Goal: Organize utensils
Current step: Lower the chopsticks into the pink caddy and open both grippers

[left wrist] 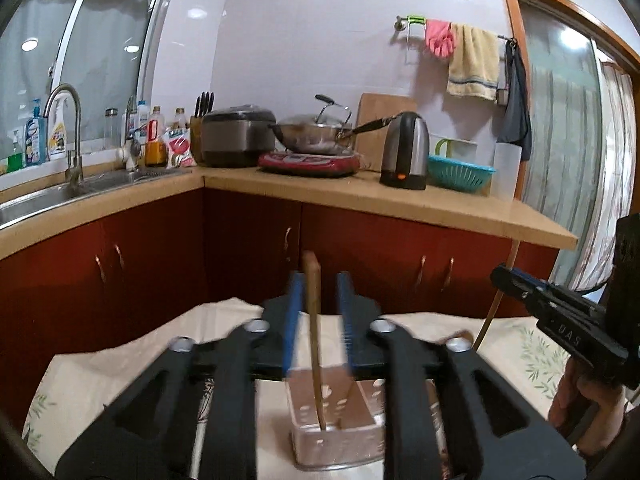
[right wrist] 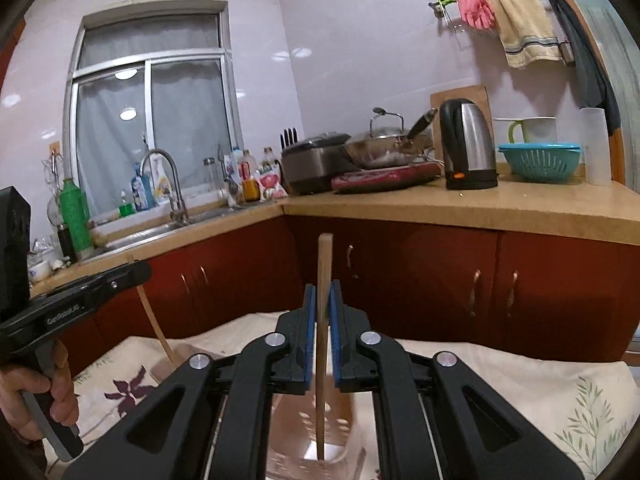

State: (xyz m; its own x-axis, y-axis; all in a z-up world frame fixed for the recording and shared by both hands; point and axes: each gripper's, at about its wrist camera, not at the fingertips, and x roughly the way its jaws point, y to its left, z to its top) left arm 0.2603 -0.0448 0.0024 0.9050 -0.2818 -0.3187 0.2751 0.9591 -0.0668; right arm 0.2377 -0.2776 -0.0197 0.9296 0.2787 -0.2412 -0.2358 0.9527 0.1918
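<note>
Black plastic linkages with silver rivets and ribbed blue pads on both tools.

Left hand-held gripper [left wrist: 320, 278]: parted wide, gripping nothing. Between the pads but clear of both, a slim brown wooden handle [left wrist: 312, 320], upright and slightly bowed. Lower end dropped into a pale, boxy perforated holder [left wrist: 332, 436] with round holes in its walls, close beneath the camera.

Right hand-held gripper [right wrist: 322, 286]: pinched onto a flat wooden strip [right wrist: 323, 320], straight and upright, square top well above the pads. Bottom end inside a blurred pale container; whether the same holder, cannot tell.

Underneath, a tabletop under a cream cloth [right wrist: 520, 380], wrinkled, printed with green leaves and a purple flower.

Far side: red cabinet doors with metal handles below a tan kitchen counter [left wrist: 440, 200]. On it, a steel kettle [left wrist: 406, 152], a lidded wok [left wrist: 316, 130], a teal colander [left wrist: 460, 172], and to the far left a steel sink [left wrist: 60, 196] with a curved tap.
</note>
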